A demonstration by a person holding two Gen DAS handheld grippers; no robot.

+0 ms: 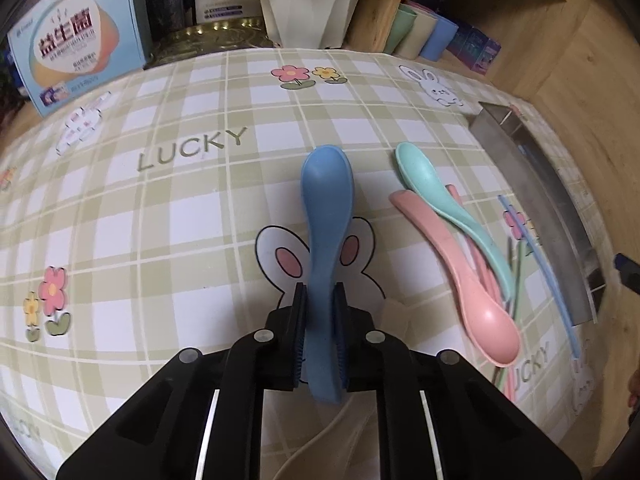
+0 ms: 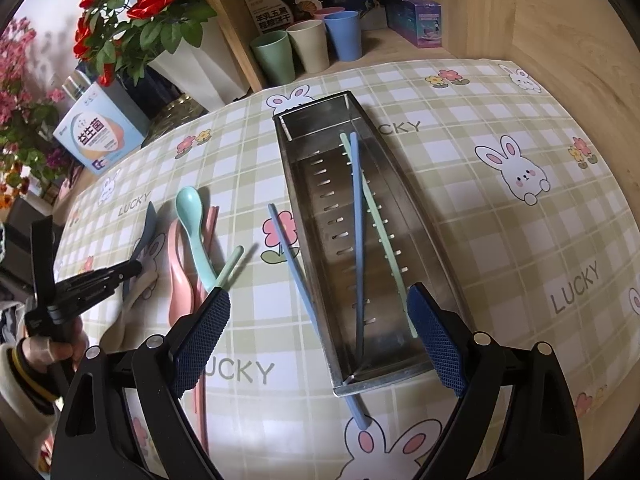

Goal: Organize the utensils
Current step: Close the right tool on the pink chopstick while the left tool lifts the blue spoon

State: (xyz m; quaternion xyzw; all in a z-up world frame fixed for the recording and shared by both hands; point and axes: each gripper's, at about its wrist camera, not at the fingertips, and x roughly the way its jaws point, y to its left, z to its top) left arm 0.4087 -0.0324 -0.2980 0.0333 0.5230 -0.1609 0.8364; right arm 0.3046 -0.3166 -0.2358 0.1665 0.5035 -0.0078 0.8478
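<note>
Spoons, three smooth plastic ones: my left gripper [image 1: 320, 336] pinches the blue spoon [image 1: 326, 216]; right gripper [image 2: 320, 340] gapes over my slotted steel tray [image 2: 404, 216]

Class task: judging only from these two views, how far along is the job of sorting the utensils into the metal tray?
Done: a blue chopstick and a green chopstick lie in the perforated steel tray. In hand: the left gripper is shut on the blue plastic spoon; the right gripper hangs open. Left: the mint spoon, pink spoon and loose chopsticks on the tablecloth.
</note>
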